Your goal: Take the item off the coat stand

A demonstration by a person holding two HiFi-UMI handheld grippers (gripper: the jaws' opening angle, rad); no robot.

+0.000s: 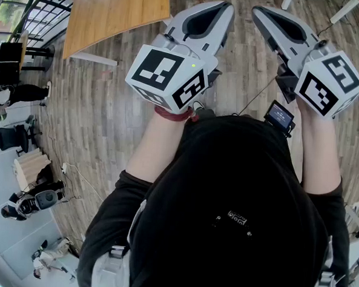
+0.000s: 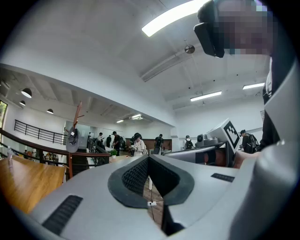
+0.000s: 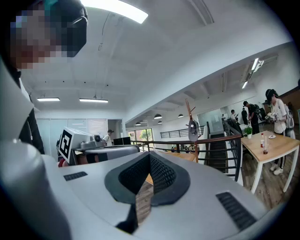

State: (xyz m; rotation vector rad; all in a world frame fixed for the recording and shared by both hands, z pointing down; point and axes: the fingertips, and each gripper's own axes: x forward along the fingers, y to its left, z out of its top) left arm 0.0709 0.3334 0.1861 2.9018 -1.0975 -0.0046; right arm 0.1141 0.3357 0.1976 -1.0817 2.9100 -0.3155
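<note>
A wooden coat stand [image 2: 76, 123] rises far off by a railing, and a grey cap [image 2: 71, 140] hangs on it. The right gripper view shows the same coat stand [image 3: 190, 119] and cap [image 3: 193, 128], also far away. My left gripper [image 1: 224, 9] is held up in front of my chest, shut, with nothing between its black pads [image 2: 136, 176]. Beside it, my right gripper [image 1: 260, 12] is shut and empty too, its tips [image 3: 150, 154] meeting. Both grippers are well short of the stand.
A wooden table [image 1: 115, 8] stands ahead on the left over a plank floor [image 1: 102, 117]. A dark railing [image 3: 206, 143] runs in front of the stand. Another table [image 3: 274, 146] holds small bottles, and several people stand behind it.
</note>
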